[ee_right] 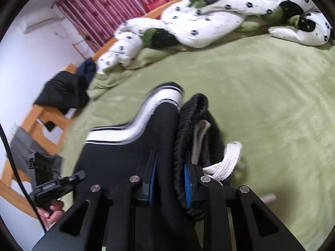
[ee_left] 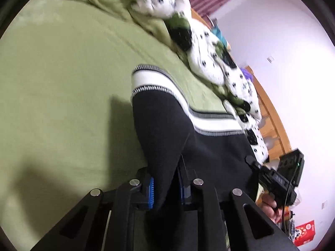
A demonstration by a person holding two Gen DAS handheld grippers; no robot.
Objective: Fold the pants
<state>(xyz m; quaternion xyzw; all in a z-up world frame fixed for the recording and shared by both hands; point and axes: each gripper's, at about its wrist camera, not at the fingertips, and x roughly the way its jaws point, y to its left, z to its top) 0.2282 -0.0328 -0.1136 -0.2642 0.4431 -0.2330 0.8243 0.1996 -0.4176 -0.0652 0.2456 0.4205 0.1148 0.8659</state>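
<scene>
your left gripper [ee_left: 165,188] was clamped tight on the black pants [ee_left: 209,146], white stripe running off to the far side; your right gripper [ee_right: 169,179] pinched the waistband [ee_right: 188,125], drawstring [ee_right: 226,161] dangling right; all over the green bedspread [ee_right: 261,104]

pants [ee_left: 209,146]: were black, with white side stripes
bedsheet [ee_left: 62,83]: was plain green
quilt [ee_right: 209,21]: was white with black spots
curtain [ee_right: 100,2]: was maroon-striped
</scene>
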